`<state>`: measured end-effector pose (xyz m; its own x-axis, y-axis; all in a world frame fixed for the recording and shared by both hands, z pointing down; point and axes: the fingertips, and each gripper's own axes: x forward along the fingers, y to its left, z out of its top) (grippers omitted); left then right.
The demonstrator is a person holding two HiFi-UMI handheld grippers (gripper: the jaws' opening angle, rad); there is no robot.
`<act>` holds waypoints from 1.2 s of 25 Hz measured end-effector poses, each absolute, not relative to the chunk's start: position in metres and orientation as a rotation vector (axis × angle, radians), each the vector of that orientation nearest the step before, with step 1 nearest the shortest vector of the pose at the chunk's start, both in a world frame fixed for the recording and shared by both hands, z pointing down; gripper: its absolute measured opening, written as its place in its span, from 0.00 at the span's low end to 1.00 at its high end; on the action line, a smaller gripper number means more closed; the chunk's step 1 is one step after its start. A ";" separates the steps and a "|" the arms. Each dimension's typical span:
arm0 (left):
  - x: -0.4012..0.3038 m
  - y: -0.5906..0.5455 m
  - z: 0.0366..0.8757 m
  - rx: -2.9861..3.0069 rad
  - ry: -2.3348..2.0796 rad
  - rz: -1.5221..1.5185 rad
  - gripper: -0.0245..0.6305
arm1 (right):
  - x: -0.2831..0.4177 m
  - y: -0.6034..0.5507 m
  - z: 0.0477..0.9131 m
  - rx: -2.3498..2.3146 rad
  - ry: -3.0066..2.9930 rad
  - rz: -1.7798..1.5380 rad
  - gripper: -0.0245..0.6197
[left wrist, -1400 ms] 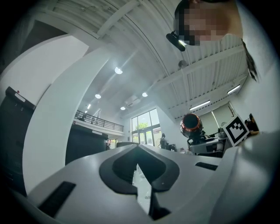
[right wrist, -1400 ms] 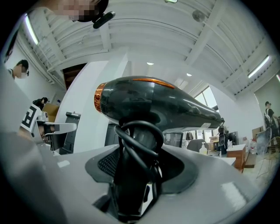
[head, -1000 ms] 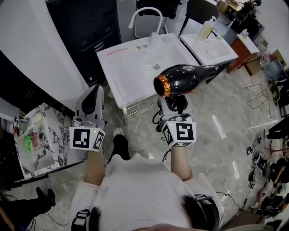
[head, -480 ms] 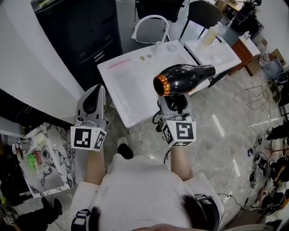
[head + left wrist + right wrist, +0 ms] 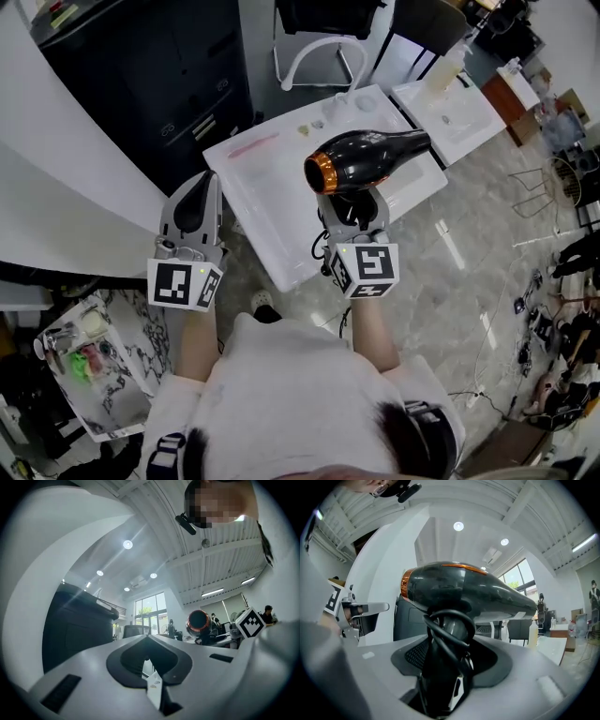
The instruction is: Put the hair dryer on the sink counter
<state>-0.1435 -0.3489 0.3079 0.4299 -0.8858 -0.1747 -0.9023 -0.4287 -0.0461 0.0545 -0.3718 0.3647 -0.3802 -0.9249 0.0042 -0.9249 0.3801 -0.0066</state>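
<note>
My right gripper is shut on the handle of a glossy black hair dryer with an orange ring at its rear end; its nozzle points right. The dryer hangs above the front right part of the white sink counter. Up close in the right gripper view, the hair dryer fills the middle, its black cord looped round the handle between the jaws. My left gripper is held left of the counter, jaws closed together with nothing in them. From the left gripper view the dryer's orange-ringed end shows at right.
A curved white faucet rises at the counter's back edge, with a pink streak and small items near it. A second white counter with a bottle stands at right. A dark cabinet is behind; a marble tray lies lower left.
The sink counter has drawn nearer and now lies under the dryer. The right gripper with the dryer shifted slightly left and up; the left gripper kept its place.
</note>
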 end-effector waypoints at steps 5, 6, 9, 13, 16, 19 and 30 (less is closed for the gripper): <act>-0.154 -0.378 0.321 -2.591 1.584 0.177 0.04 | 0.034 -0.401 0.403 -1.790 2.684 -0.119 0.45; -0.157 -0.383 0.325 -2.598 1.583 0.176 0.04 | 0.030 -0.406 0.412 -1.794 2.703 -0.149 0.44; -0.162 -0.395 0.334 -2.622 1.588 0.170 0.04 | 0.021 -0.420 0.442 -1.810 2.761 -0.251 0.44; -0.166 -0.407 0.346 -2.657 1.601 0.152 0.04 | 0.009 -0.433 0.481 -1.817 2.849 -0.384 0.44; -0.168 -0.416 0.353 -2.674 1.602 0.138 0.04 | 0.000 -0.446 0.504 -1.796 2.886 -0.497 0.44; -0.171 -0.422 0.358 -2.684 1.603 0.133 0.04 | -0.009 -0.459 0.522 -1.784 2.920 -0.577 0.44; -0.184 -0.432 0.376 -2.708 1.633 0.127 0.04 | -0.039 -0.469 0.601 -1.772 3.122 -0.812 0.44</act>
